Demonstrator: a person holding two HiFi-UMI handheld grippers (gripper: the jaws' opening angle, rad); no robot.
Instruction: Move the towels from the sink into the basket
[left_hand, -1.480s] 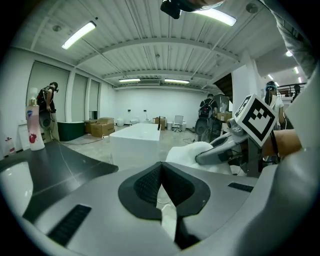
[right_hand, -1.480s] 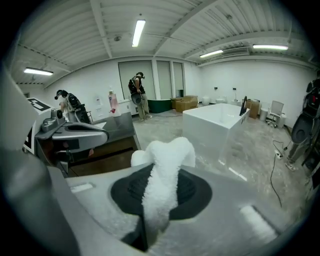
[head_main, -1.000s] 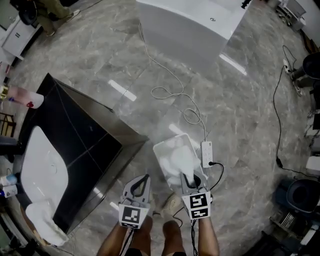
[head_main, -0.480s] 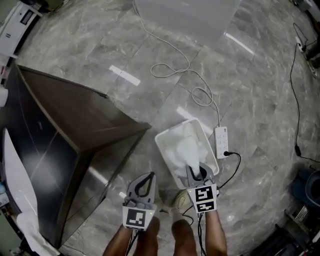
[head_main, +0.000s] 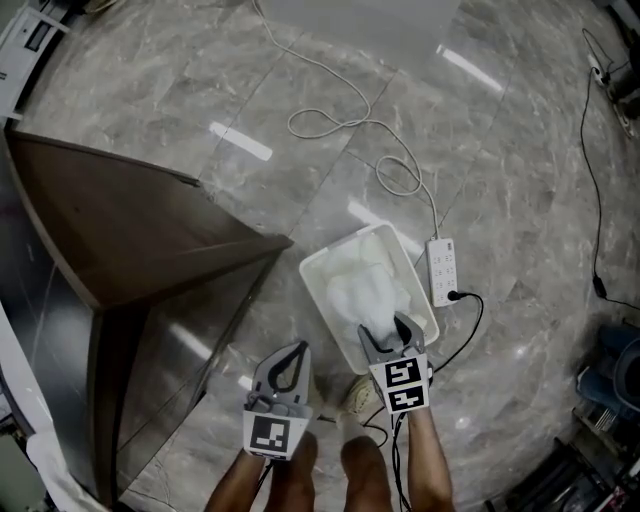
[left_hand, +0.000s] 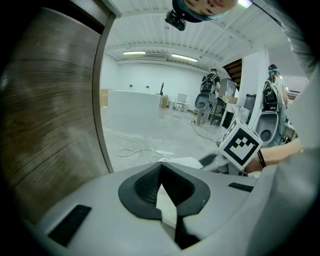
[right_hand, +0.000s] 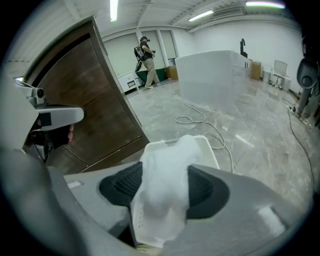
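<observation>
Over the basket, my right gripper is opening its jaws around the soft, limp, light towel, best pinched at a fold; my left gripper is hanging closed

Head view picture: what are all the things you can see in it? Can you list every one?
Basket: one, white, on the floor in the middle.
Towel: one, white, lying in the basket.
Power strip: one, white, on the floor at the basket's right.
White cable: one, looped on the floor beyond the basket.
Black cable: one, plugged into the power strip.
Cabinet: one, dark brown, on the left.
Floor: grey marble, all around.
Left tongs: one, grey, at the bottom, shut and empty.
Right tongs: one, grey, over the basket's near end; they have just been opening, with the towel between them.
</observation>
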